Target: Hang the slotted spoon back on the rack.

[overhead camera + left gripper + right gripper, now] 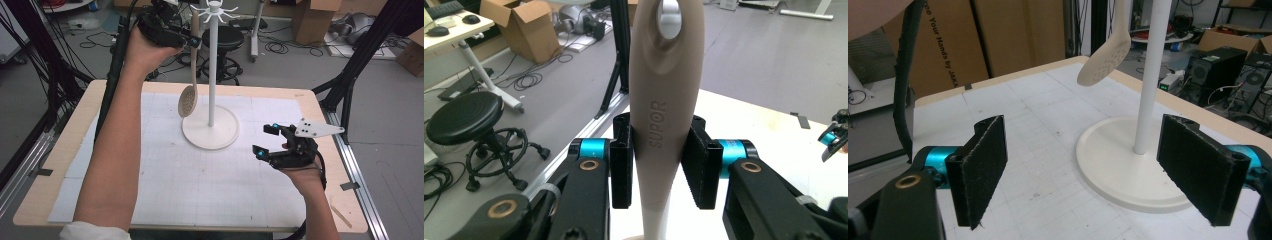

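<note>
A beige slotted spoon (188, 97) hangs upright above the table, head down, just left of the white hook stand's pole (213, 75). My left gripper (194, 41) is shut on the spoon's upper handle, level with the pole's upper part and below the stand's hooks (215, 11). In the left gripper view both pads press the handle (664, 100), and its hanging hole (670, 15) is above them. My right gripper (266, 139) stands open and empty low over the mat, right of the stand's round base (210, 134). Between its pads (980, 170) I see the base (1118, 165), the pole (1150, 75) and the spoon head (1103, 62).
A white gridded mat (200, 185) covers the wooden table (60, 150). A small wooden stick (341, 216) lies near the front right corner. Behind the table are a black stool (225, 37), cardboard boxes (312, 17) and black tripod legs (352, 70).
</note>
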Demonstrator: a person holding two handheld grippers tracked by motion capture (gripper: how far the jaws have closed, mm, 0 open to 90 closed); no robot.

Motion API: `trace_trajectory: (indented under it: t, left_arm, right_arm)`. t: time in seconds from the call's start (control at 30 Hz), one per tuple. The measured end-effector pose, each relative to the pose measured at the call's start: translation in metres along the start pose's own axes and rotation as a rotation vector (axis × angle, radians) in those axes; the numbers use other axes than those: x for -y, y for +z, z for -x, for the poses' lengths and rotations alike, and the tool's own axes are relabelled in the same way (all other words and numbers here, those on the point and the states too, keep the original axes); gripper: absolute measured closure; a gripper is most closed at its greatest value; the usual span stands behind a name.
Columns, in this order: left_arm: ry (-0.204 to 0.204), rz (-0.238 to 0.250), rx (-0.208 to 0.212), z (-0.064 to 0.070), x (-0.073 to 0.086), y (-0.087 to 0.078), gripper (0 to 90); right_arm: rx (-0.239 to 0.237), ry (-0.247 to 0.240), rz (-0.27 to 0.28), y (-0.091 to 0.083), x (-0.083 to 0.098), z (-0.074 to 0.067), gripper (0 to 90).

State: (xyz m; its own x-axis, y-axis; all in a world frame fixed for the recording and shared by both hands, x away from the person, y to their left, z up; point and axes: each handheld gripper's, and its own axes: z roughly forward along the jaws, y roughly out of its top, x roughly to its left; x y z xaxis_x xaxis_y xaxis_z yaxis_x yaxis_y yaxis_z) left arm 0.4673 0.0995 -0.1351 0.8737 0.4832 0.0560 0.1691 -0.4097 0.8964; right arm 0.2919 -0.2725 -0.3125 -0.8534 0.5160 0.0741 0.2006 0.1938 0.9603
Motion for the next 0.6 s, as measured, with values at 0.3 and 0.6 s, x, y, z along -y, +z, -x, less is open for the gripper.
trace_trajectory:
  t: [0.3, 0.6]
  left_arm:
    - [-0.037, 0.016, -0.011, -0.006, 0.015, -0.007, 48.3]
    - [-0.083, 0.076, 0.038, -0.010, 0.050, -0.021, 45.2]
  right_arm:
    - [0.003, 0.000, -0.003, 0.000, 0.001, 0.000, 19.4]
    - [-0.006, -0.003, -0.009, 0.003, 0.000, -0.001, 19.4]
